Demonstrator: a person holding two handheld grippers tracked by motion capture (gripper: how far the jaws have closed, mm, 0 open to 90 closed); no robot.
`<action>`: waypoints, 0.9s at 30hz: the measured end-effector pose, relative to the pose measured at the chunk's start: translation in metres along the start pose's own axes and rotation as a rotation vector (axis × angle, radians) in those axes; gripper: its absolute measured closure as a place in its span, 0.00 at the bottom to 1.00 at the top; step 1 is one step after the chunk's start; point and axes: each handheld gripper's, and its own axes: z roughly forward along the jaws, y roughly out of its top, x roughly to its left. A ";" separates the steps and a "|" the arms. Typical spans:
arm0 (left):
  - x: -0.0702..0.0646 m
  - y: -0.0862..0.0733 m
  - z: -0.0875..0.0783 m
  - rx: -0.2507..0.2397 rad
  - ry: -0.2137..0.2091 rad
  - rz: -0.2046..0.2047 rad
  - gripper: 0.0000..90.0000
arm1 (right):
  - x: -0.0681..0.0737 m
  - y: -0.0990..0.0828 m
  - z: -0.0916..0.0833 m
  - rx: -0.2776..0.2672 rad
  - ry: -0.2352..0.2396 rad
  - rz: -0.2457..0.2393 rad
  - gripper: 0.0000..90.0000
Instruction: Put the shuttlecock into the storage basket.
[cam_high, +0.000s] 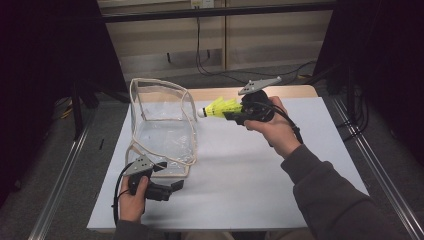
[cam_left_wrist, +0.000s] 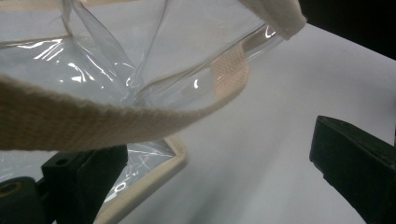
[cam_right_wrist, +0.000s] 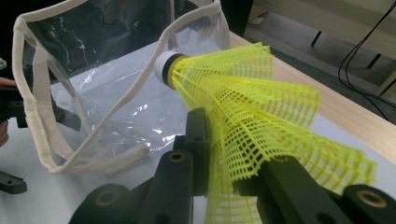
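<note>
A yellow mesh shuttlecock (cam_high: 220, 107) with a white cork tip hangs above the table, and my right gripper (cam_high: 232, 114) is shut on its skirt. In the right gripper view the shuttlecock (cam_right_wrist: 243, 107) points its cork at the mouth of a clear plastic bag (cam_right_wrist: 107, 93). This bag (cam_high: 162, 130), trimmed in cream webbing, stands open at the left of the white board. My left gripper (cam_high: 174, 187) rests at the bag's near corner. In the left gripper view its jaws (cam_left_wrist: 215, 154) stand wide apart with nothing between them, and a cream strap (cam_left_wrist: 93, 121) crosses just above.
A white board (cam_high: 250, 170) covers the wooden table (cam_high: 280, 92). Black cables (cam_high: 210, 65) trail on the floor behind it. Metal rails (cam_high: 65, 170) run along both sides of the table.
</note>
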 end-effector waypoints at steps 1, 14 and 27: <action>0.000 0.000 0.000 0.001 -0.001 0.001 0.05 | 0.000 0.001 0.000 -0.003 0.005 0.003 0.89; 0.000 0.000 0.000 -0.002 0.005 -0.002 0.05 | 0.002 0.019 0.000 -0.008 -0.006 -0.006 0.89; 0.000 0.000 0.000 0.001 0.005 -0.001 0.05 | 0.014 0.037 0.008 -0.003 0.004 -0.040 0.89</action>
